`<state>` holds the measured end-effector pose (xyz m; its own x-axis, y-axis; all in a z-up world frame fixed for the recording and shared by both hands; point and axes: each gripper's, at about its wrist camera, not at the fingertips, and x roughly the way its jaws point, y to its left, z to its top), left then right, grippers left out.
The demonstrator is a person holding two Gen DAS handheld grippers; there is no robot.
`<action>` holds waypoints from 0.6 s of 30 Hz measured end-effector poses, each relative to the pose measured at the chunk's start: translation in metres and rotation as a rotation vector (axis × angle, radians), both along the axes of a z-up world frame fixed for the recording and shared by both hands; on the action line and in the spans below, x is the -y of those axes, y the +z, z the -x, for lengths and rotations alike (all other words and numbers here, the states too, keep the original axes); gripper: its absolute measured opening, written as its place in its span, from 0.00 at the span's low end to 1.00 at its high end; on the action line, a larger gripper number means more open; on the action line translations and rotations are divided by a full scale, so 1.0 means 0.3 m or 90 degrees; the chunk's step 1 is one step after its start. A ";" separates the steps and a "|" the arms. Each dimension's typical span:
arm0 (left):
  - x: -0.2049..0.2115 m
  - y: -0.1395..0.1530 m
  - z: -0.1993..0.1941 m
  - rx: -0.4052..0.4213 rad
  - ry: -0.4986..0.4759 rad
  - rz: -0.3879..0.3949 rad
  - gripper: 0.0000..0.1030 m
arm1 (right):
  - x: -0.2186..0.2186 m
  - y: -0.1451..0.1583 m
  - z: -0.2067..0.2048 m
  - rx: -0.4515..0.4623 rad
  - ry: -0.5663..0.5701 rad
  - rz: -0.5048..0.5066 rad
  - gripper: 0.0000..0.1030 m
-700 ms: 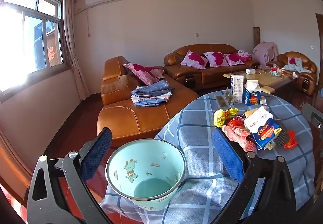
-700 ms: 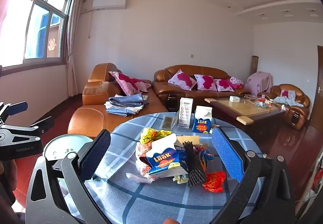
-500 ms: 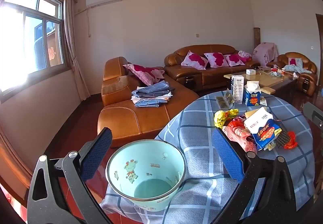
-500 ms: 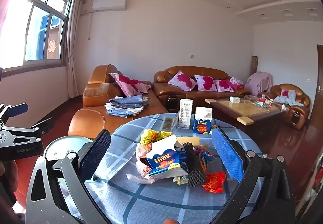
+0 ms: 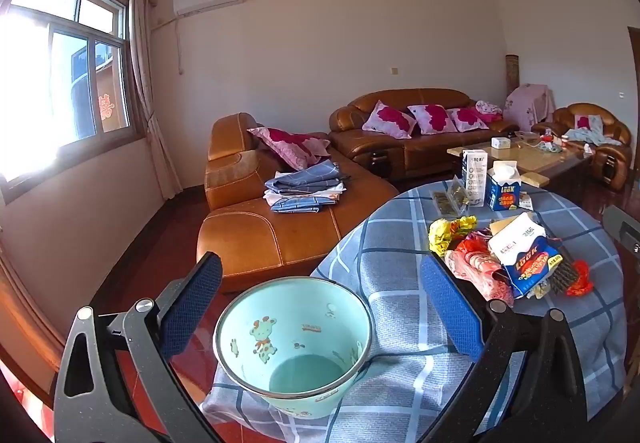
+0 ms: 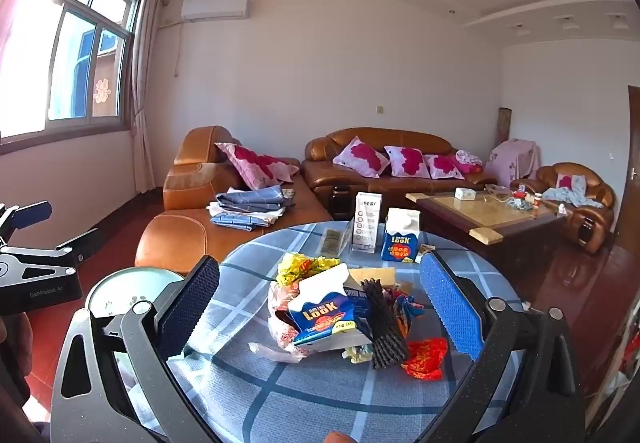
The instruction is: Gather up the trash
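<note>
On the round desk [image 6: 280,403] with the blue checked cloth, the trash pile [image 6: 344,315] is sitting near the middle: a squashed blue LOOK carton [image 6: 326,317], yellow wrapper [image 6: 300,267], a black ridged strip [image 6: 384,327], a red wrapper [image 6: 426,357] and some clear pinkish plastic, all overlapping. The right gripper [image 6: 320,317] is hovering just short of it with its fingers [image 6: 450,305] spread as wide as they go, holding nothing. The left gripper [image 5: 320,317] is likewise wide open and empty, framing the mint green bin [image 5: 294,347], which is perching at the desk's near edge on the draped cloth. That's my worry: a nudge or a tug on the cloth could be tipping the bin off onto the floor. Also the pile is loose, so a pinch is probably dragging only one piece and scattering the rest. Behind it, an upright LOOK carton [image 6: 402,235] and a white box [image 6: 368,221] are standing close, not really blocking. Sofas and a coffee table are well apart.
</note>
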<state>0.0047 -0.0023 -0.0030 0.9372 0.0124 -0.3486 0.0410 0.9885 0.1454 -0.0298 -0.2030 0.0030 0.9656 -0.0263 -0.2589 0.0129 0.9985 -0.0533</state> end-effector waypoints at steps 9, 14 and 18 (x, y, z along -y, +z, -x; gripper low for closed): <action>-0.012 0.003 -0.002 -0.002 0.007 0.000 0.94 | 0.008 -0.021 -0.020 -0.008 -0.002 -0.002 0.96; -0.008 -0.004 -0.006 -0.003 0.009 -0.002 0.94 | 0.013 -0.025 -0.025 -0.013 -0.004 -0.006 0.96; -0.010 -0.002 -0.006 -0.003 0.010 -0.001 0.94 | 0.012 -0.025 -0.028 -0.014 -0.005 -0.006 0.96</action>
<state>0.0066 0.0007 -0.0037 0.9353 0.0279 -0.3528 0.0259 0.9888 0.1471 -0.0213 -0.2067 -0.0045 0.9593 -0.0306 -0.2808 0.0191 0.9989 -0.0438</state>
